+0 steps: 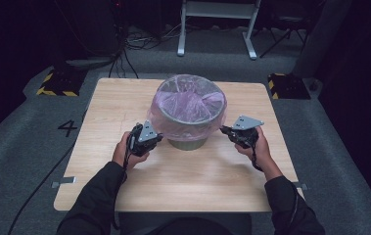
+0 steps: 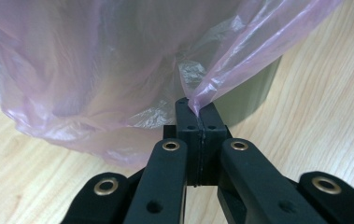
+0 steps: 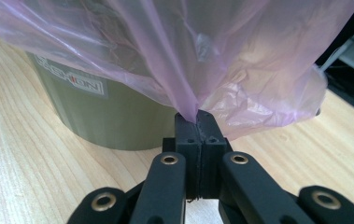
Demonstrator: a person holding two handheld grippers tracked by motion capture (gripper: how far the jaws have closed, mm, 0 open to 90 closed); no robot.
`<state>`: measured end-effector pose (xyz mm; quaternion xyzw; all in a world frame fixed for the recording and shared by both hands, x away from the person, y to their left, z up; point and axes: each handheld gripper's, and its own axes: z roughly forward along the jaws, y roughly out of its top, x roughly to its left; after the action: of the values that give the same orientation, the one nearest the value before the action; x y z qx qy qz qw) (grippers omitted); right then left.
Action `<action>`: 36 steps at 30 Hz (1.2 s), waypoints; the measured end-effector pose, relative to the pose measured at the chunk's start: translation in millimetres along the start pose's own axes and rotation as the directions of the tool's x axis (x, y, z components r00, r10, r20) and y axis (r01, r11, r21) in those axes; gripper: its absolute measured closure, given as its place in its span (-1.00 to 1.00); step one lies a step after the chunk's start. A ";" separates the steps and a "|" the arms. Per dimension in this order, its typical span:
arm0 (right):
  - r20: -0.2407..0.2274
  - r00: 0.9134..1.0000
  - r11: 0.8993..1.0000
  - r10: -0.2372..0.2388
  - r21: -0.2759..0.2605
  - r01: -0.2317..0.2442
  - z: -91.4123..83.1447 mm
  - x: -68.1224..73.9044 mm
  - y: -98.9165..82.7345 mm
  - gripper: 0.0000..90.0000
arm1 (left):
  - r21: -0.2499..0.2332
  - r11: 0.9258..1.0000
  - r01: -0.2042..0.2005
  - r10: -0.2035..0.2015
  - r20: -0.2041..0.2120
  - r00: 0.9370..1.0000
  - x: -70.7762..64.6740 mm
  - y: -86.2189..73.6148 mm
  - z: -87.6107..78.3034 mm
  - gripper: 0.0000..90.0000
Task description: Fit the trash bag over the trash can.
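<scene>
On the wooden table (image 1: 124, 105) a green bin (image 1: 187, 143) stands in the middle, under a pink bag (image 1: 188, 105). At nine o'clock the left gripper (image 1: 154, 140) pinches the bag's hem; at three o'clock the right gripper (image 1: 226, 131) does too. One hard tug could rip it.

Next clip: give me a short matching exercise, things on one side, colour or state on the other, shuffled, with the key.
Things:
1. bag
2. bin
3. table
4. left gripper

Colour or state:
A. light wood
B. olive green
C. shut on a fold of plastic
D. thin pink, see-through

Pairs: 1-D, 2-B, 3-A, 4-C
</scene>
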<state>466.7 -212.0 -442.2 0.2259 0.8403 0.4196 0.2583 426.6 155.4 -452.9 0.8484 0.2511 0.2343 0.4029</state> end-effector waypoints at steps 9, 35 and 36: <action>-0.016 0.999 0.999 0.037 0.033 -0.036 11.9 -1.7 -14.4 1.00 | 0.056 0.998 0.002 -0.002 0.005 1.000 2.5 -9.6 9.1 1.00; 0.022 0.992 0.990 0.124 0.057 -0.125 30.3 -10.8 -36.6 0.99 | 0.077 0.988 0.130 -0.124 -0.081 0.989 13.8 -26.8 5.8 -0.46; 0.020 0.992 0.990 0.125 0.056 -0.126 30.2 -11.2 -37.0 0.98 | 0.067 0.988 0.136 -0.131 -0.072 0.989 14.1 -27.8 2.7 -0.51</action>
<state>488.1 -221.1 -485.5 0.2890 0.8341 0.4088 0.2316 432.4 177.9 -474.0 0.8353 0.3289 0.2260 0.3781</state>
